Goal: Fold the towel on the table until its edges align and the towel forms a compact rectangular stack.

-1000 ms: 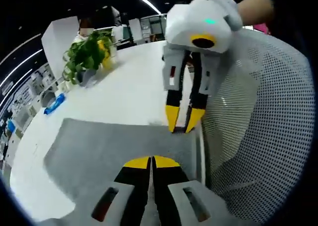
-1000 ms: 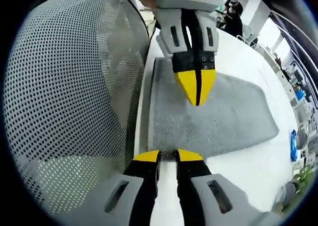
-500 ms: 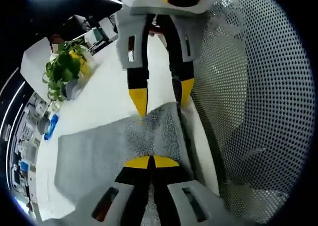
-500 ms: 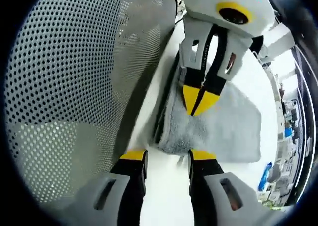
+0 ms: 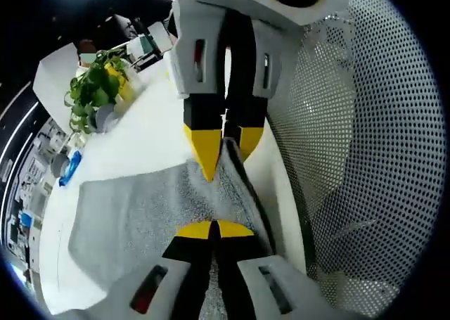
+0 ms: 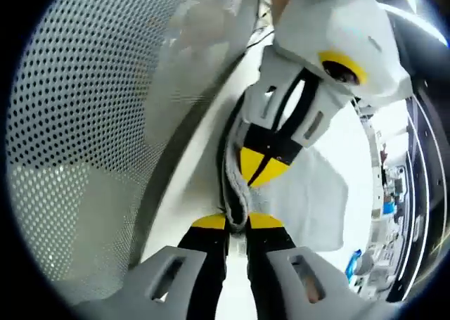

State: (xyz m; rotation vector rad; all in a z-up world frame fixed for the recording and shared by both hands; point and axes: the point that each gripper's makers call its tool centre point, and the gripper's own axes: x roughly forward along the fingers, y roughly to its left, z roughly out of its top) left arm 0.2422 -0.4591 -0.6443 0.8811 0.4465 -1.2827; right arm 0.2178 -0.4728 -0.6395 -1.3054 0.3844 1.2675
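Left gripper (image 5: 214,230): yellow-tipped jaws pressed together, clamped on the near edge of the towel (image 5: 133,211), which runs out ahead of it and to its left across the white table (image 5: 144,133). Right gripper (image 6: 237,221): jaws drawn in on a raised fold of the towel (image 6: 309,200), the cloth pinched between the tips and rising just ahead of them. In the left gripper view the right gripper (image 5: 223,145) comes down from above, its tips meeting the lifted towel edge directly ahead of the left gripper's jaws, the two grippers close together. In the right gripper view the left gripper (image 6: 261,167) stands just beyond the right gripper's tips, its jaws closed on the same bunched edge; the rest of the towel lies flat on the table to the right of both. Mesh chair back (image 5: 358,144): to the right of the left gripper, beside the table edge; in the right gripper view the mesh chair back (image 6: 91,116) is to the left. Potted plant (image 5: 95,88): far ahead and left of the left gripper, on the table. Small blue object (image 5: 69,169): near the table's far left edge, kind not discernible.
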